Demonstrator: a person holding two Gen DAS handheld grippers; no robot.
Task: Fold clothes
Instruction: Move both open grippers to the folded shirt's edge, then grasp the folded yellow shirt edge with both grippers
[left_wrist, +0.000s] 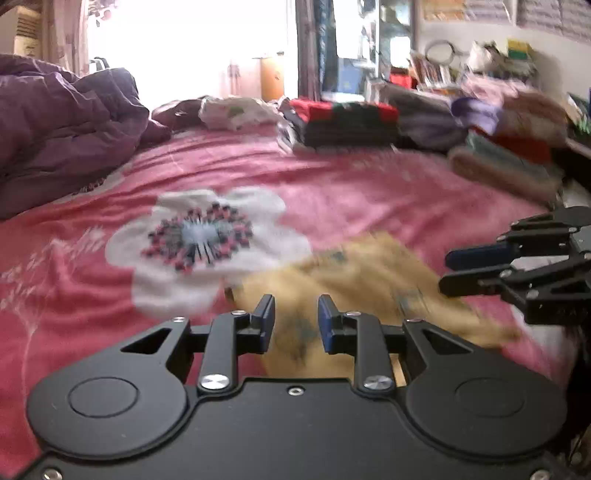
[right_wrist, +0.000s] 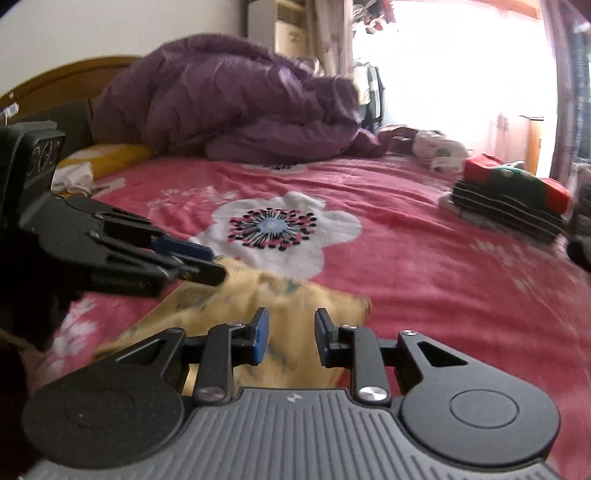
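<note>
Black tool (left_wrist: 296, 319), blue pads (right_wrist: 260, 334)

Soft yellow cloth garment (left_wrist: 369, 280) on a matt, wrinkled pink bedsheet (left_wrist: 369, 192).

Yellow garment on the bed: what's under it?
The yellow garment lies on the pink floral bedsheet, overlapping the lower edge of the white flower print. Anything between cloth and sheet is covered. Both hand-held grippers are open above it.
</note>
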